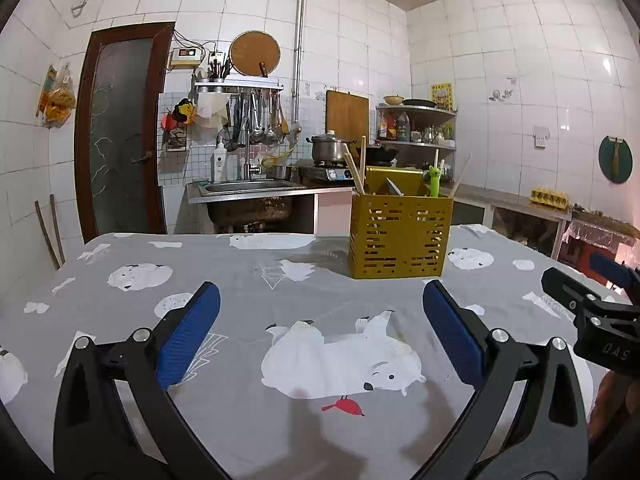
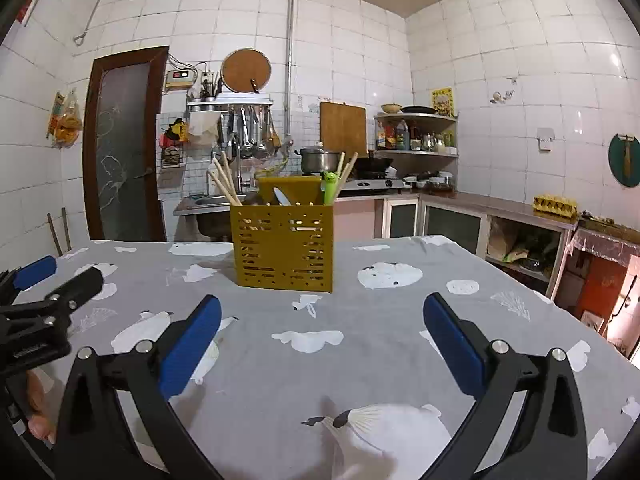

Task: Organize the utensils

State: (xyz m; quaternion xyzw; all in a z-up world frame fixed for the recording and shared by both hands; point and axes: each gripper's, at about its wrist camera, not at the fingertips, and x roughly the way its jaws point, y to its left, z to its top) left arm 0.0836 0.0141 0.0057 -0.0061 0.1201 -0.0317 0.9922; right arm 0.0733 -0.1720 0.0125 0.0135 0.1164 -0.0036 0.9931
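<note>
We see the yellow utensil holder [image 2: 283, 249] upright on the table [image 2: 380, 360], on its grey bear-print cloth, with chopsticks [image 2: 225, 186], a green utensil [image 2: 329, 189] and a knife blade [image 2: 282, 196] inside; our left hand-held gripper [image 1: 321, 334] and right hand-held gripper [image 2: 322, 338] both gape wide, empty, short of the holder.

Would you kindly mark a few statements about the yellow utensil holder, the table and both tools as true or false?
1. The yellow utensil holder stands upright on the tablecloth. True.
2. The left tool is clamped on a chopstick. False: it is open, holding nothing.
3. Chopsticks stick out of the holder. True.
4. The right tool is shut. False: it is open and empty.
5. Loose utensils lie on the cloth between the tools and the holder. False: none show there.
</note>
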